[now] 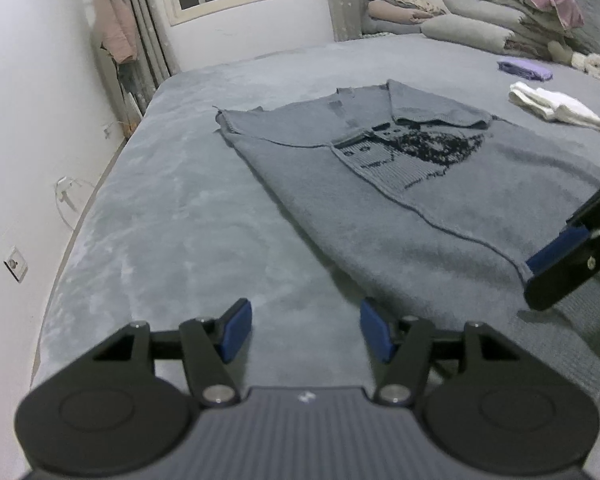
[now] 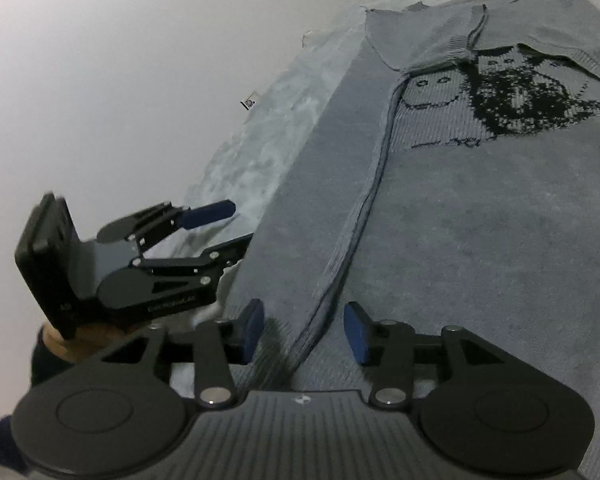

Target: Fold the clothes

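Nearest, at the bed's (image 1: 148, 216) near edge: left claw (image 1: 306, 330) with its jaws well apart over bare grey cover, nothing between them, just left of the sweater's hem; right claw (image 2: 304, 330) with its jaws parted, not clamped, straddling the folded-in sleeve's ridge at the hem. Grey sweater (image 1: 400, 200) with a dark cat pattern flat across the middle of the bed, both sleeves folded in over the chest, collar towards the far edge. Beyond it, near the far right corner: folded white cloth (image 1: 556, 107), small purple cloth (image 1: 525, 69), stacked pillows (image 1: 512, 12).
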Demonstrator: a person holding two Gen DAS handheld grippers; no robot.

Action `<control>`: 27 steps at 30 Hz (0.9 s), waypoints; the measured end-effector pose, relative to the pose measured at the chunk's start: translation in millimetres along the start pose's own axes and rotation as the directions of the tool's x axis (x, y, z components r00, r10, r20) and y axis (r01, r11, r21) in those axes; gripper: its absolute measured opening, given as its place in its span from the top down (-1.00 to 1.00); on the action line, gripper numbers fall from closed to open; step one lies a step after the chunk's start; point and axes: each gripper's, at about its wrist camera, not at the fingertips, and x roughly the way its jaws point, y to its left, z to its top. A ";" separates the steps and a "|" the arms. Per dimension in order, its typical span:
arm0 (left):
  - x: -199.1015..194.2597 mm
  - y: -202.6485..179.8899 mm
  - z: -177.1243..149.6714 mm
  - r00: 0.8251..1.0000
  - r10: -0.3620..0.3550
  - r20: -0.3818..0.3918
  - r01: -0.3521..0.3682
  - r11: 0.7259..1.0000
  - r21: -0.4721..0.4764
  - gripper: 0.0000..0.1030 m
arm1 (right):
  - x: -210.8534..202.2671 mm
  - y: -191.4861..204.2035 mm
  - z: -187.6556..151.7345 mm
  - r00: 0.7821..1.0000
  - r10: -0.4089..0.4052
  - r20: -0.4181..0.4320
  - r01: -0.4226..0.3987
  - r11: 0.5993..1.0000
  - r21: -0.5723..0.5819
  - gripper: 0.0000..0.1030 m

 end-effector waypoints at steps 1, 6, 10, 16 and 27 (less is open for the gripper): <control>0.2 -1.4 0.0 1.000 0.001 0.000 -0.001 1.000 0.007 -0.13 | 0.5 2.0 -0.9 1.000 -0.004 -0.001 0.004 1.000 -0.009 0.77; -4.0 2.2 0.7 1.000 -0.005 0.007 0.005 1.000 0.008 -0.12 | -11.0 11.6 0.1 1.000 -0.014 0.024 0.015 0.999 -0.050 0.87; -11.2 16.9 2.5 0.999 -0.004 0.034 0.005 0.998 -0.056 -0.13 | -20.7 15.3 0.9 0.998 -0.050 0.025 0.051 0.995 -0.081 0.87; -9.5 -9.1 5.0 0.999 -0.028 0.044 0.027 0.999 0.027 -0.38 | -12.8 15.3 -2.6 0.992 -0.124 -0.019 0.121 0.986 -0.116 0.84; -8.7 -5.5 3.7 0.999 -0.022 0.025 0.021 1.000 0.022 -0.36 | -21.9 26.7 1.4 0.989 -0.151 0.002 0.149 0.976 -0.159 0.77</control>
